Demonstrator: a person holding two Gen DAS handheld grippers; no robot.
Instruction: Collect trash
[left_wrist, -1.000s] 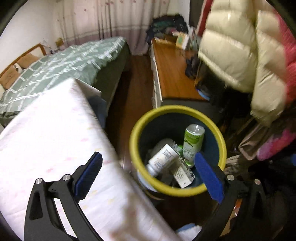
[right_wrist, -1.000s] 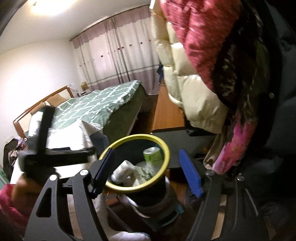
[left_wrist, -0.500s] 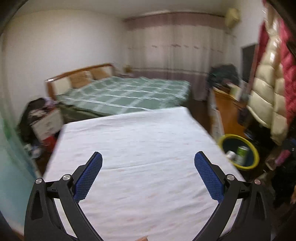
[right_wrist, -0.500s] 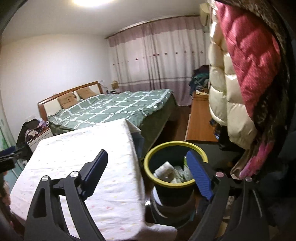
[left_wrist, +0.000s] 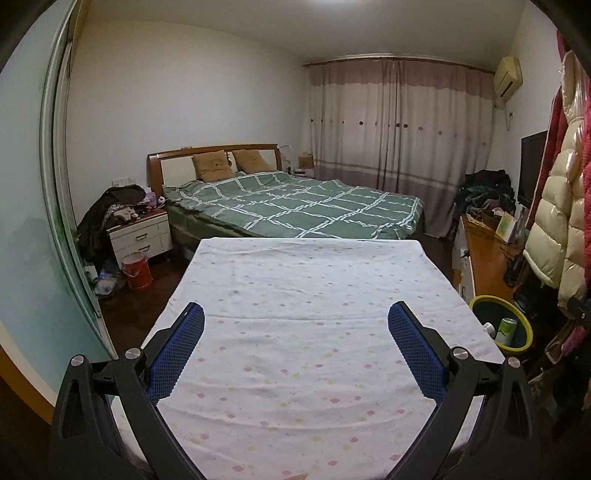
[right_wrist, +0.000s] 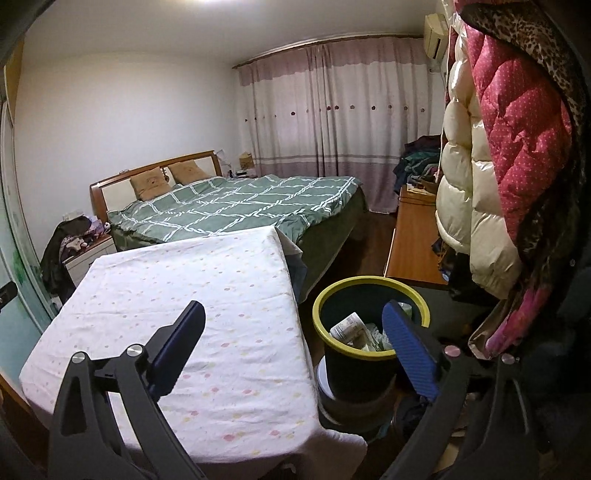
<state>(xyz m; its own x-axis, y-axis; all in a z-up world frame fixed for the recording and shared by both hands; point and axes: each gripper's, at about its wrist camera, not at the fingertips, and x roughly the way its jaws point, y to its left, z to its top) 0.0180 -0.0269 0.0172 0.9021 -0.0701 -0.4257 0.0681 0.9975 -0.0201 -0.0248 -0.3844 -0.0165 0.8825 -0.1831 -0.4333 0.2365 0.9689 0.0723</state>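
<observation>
Left claw (left_wrist: 295, 347) wide open and empty above the cloth-covered desk (left_wrist: 306, 280). Right claw (right_wrist: 291, 347) opening, nothing between its blue pads, over the desk's right edge. Yellow-rimmed trash bin (right_wrist: 369, 291) on the floor just beside the desk, below hanging jackets (right_wrist: 480, 177). Inside: a white bottle (right_wrist: 347, 325), a green can (left_wrist: 506, 328), crumpled wrappers.

One bin (right_wrist: 370, 321), one table (left_wrist: 314, 295), one bed (left_wrist: 295, 210), two pillows (left_wrist: 213, 165).
</observation>
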